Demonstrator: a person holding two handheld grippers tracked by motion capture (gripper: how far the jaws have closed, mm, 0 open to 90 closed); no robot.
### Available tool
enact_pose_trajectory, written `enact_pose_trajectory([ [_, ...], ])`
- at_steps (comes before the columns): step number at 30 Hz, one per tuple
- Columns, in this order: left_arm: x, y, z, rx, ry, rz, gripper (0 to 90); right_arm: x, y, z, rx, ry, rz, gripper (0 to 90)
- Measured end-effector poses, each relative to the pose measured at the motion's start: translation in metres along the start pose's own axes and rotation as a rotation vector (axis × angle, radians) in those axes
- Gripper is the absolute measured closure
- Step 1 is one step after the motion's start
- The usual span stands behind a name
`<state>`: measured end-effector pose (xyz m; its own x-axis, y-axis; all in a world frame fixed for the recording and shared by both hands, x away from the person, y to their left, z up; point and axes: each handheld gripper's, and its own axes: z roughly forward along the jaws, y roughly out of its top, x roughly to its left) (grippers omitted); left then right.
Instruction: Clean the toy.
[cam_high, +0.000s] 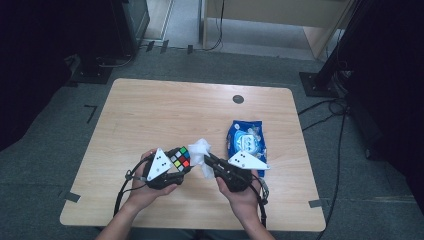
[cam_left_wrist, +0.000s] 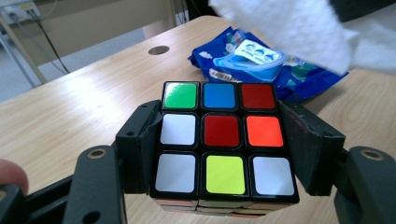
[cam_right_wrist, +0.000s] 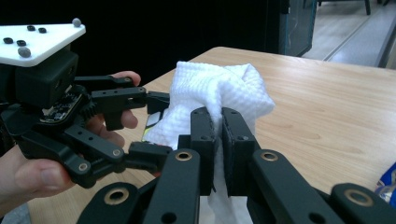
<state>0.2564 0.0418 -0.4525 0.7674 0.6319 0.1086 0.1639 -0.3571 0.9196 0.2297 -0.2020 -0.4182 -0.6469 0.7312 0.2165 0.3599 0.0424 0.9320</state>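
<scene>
The left gripper (cam_high: 176, 167) is clamped on a scrambled multicoloured plastic puzzle cube (cam_left_wrist: 223, 145), one black jaw pressing each side, so the cube sits raised a little above the wooden worktop (cam_high: 150, 115) near its front edge, left of the middle. Held this way, the face with the red centre tile is turned up and out, bare and easy to get at. The right gripper (cam_right_wrist: 219, 128) has its jaws pinched tight on a crumpled white textured wipe (cam_right_wrist: 219, 91), which bunches out past the fingertips like a pad. In the high view the wipe (cam_high: 201, 150) hangs right beside the cube's right edge; whether it actually touches I can't make out. To me it looks like one hand steadies the cube while the other brings the wipe in to clean it. The blue plastic packet of wet wipes (cam_high: 246, 140) lies flat toward the right edge of the worktop, close by the right hand, presumably handy for another sheet.
</scene>
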Motion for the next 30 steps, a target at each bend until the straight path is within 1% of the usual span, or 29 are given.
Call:
enact_pose_trajectory([
  [2,-0.001,0.002,-0.002,-0.006,-0.008,0.002,34.8,0.001,0.0,0.0,-0.002,-0.03,-0.016,85.9],
  [5,0.001,0.006,-0.006,-0.021,-0.016,-0.008,34.8,-0.007,-0.002,0.001,0.02,-0.071,0.016,85.5],
  [6,0.002,0.007,-0.007,-0.024,-0.015,-0.012,34.8,-0.011,-0.005,0.003,0.043,-0.09,0.018,84.8],
  [7,0.004,0.008,-0.008,-0.029,-0.014,-0.02,34.8,-0.015,-0.009,0.008,0.08,-0.106,0.019,84.5],
  [10,0.007,0.009,-0.011,-0.034,-0.009,-0.031,34.8,-0.029,-0.028,0.022,0.16,-0.143,0.051,84.1],
  [13,0.009,0.009,-0.012,-0.037,-0.009,-0.038,34.8,-0.04,-0.042,0.032,0.209,-0.167,0.074,83.6],
  [15,0.01,0.01,-0.013,-0.039,-0.013,-0.045,34.8,-0.045,-0.047,0.035,0.226,-0.174,0.083,81.0],
  [17,0.01,0.01,-0.014,-0.042,-0.01,-0.047,34.8,-0.049,-0.049,0.035,0.227,-0.177,0.103,72.6],
  [19,0.01,0.01,-0.014,-0.043,-0.012,-0.048,34.8,-0.051,-0.047,0.032,0.198,-0.167,0.14,64.2],
  [20,0.01,0.01,-0.014,-0.041,-0.012,-0.045,34.8,-0.051,-0.045,0.03,0.174,-0.156,0.158,62.5],
  [21,0.01,0.01,-0.013,-0.041,-0.013,-0.044,34.8,-0.05,-0.041,0.027,0.144,-0.129,0.19,59.8],
  [23,0.009,0.01,-0.013,-0.04,-0.014,-0.043,34.8,-0.048,-0.034,0.022,0.104,-0.085,0.237,52.4],
  [25,0.008,0.011,-0.012,-0.042,-0.017,-0.044,34.8,-0.044,-0.026,0.018,0.064,-0.027,0.306,45.1],
  [26,0.008,0.011,-0.012,-0.041,-0.018,-0.042,34.8,-0.042,-0.022,0.016,0.051,0.004,0.339,41.4],
  [27,0.008,0.011,-0.012,-0.04,-0.019,-0.04,34.8,-0.039,-0.02,0.015,0.042,0.021,0.363,37.4],
  [30,0.007,0.01,-0.011,-0.039,-0.02,-0.038,34.8,-0.032,-0.015,0.015,0.04,0.081,0.466,24.1],
])
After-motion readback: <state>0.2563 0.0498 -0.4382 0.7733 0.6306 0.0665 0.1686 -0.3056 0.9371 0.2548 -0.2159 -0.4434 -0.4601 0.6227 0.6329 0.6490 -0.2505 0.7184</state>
